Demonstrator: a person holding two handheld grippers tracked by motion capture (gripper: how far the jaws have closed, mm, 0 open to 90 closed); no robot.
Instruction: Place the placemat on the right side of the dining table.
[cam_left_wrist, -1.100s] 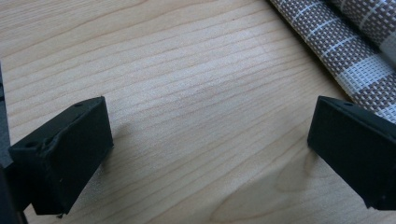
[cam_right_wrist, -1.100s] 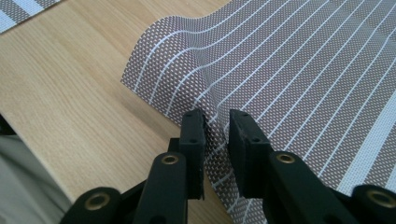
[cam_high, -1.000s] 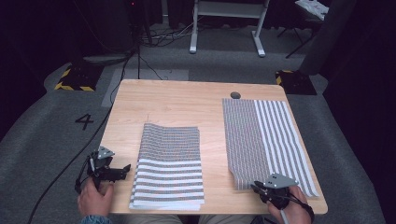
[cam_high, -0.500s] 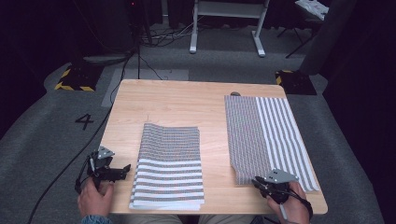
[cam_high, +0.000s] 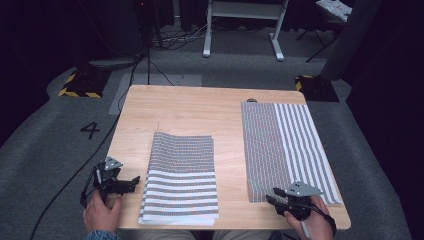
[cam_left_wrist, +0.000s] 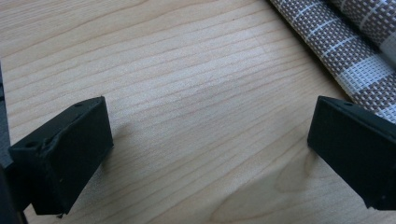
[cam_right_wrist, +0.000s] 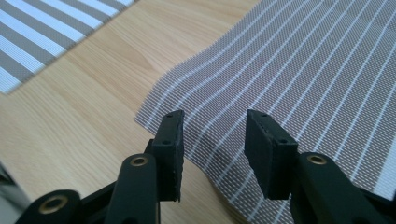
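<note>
Striped woven mat (cam_high: 287, 147) at the table's right, its near corner at the right hand-held gripper (cam_high: 278, 195).

Its long axis runs away from the person; the near-left corner (cam_right_wrist: 187, 121) lies just ahead of the right hand-held gripper (cam_right_wrist: 212, 149), whose jaws have just been opening, now narrowly apart with nothing pinched. The left hand-held gripper (cam_high: 131, 183) (jaws wide, empty) waits beside the folded stack (cam_high: 181, 177). Bare table (cam_high: 190, 112) lies between the mats.

I see a smooth, matt light-wood table (cam_high: 190, 112) with visible grain. Both placemats, folded (cam_high: 181, 177) and flat (cam_high: 287, 145), look like coarse woven striped cloth. My right gripper (cam_right_wrist: 212, 154) has matt black plastic-looking jaws with brass-coloured rivets.
</note>
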